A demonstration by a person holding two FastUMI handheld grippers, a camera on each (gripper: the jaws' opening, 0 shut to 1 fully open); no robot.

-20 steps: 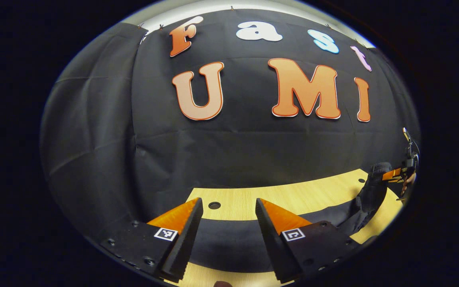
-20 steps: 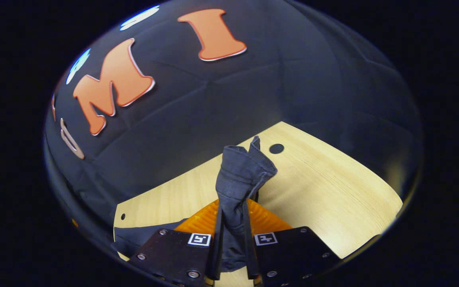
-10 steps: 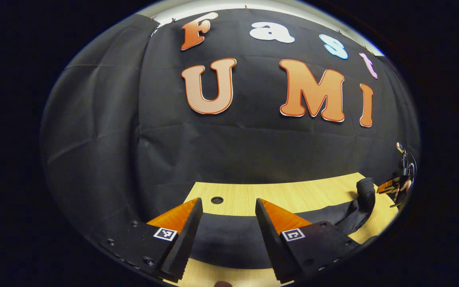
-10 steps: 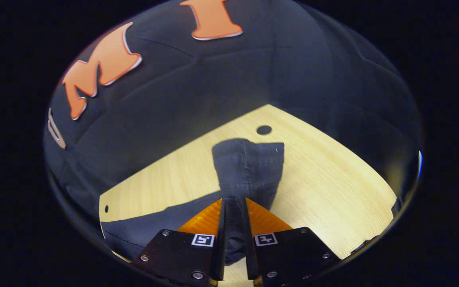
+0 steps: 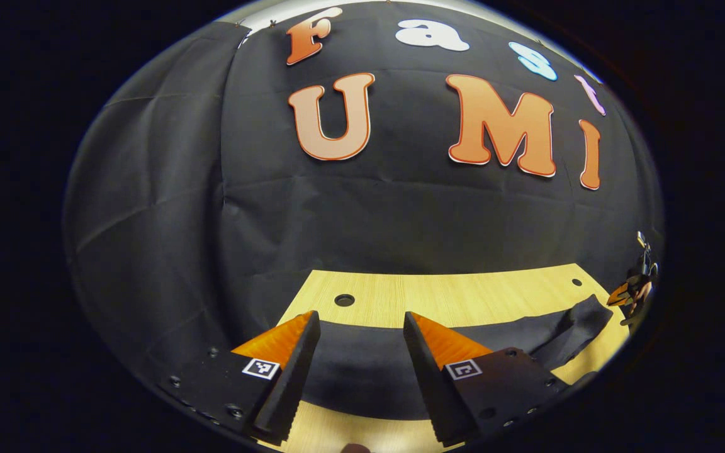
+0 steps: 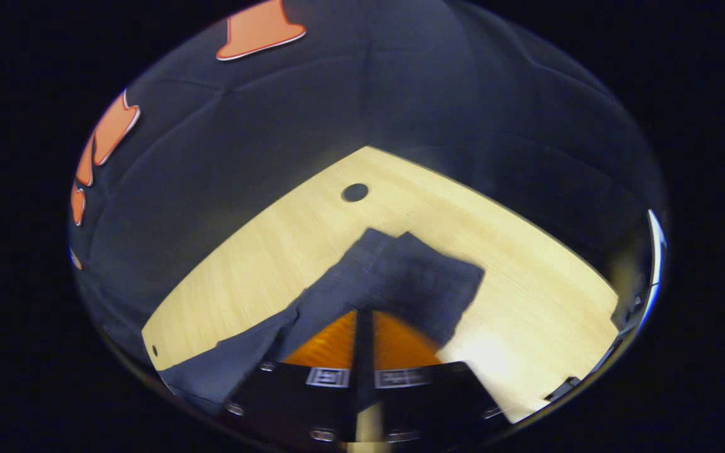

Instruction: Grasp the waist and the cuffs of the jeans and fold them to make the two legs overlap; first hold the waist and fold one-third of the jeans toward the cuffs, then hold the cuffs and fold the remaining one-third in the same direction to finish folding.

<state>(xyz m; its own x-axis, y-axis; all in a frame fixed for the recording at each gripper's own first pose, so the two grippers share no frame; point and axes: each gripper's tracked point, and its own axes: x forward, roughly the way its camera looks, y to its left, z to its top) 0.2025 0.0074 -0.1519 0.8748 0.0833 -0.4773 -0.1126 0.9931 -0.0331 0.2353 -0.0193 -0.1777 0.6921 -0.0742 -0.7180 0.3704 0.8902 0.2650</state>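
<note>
My left gripper point(image 5: 359, 327) is held low with its fingers spread wide apart; my right gripper point(image 6: 364, 314) has its fingers pinched completely together.

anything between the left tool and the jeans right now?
Nothing visible. In the left gripper view the left tool is open, and the dark denim jeans lie flat on the light wooden table, showing directly in the gap between its fingers. No other object sits on the cloth there.
</note>
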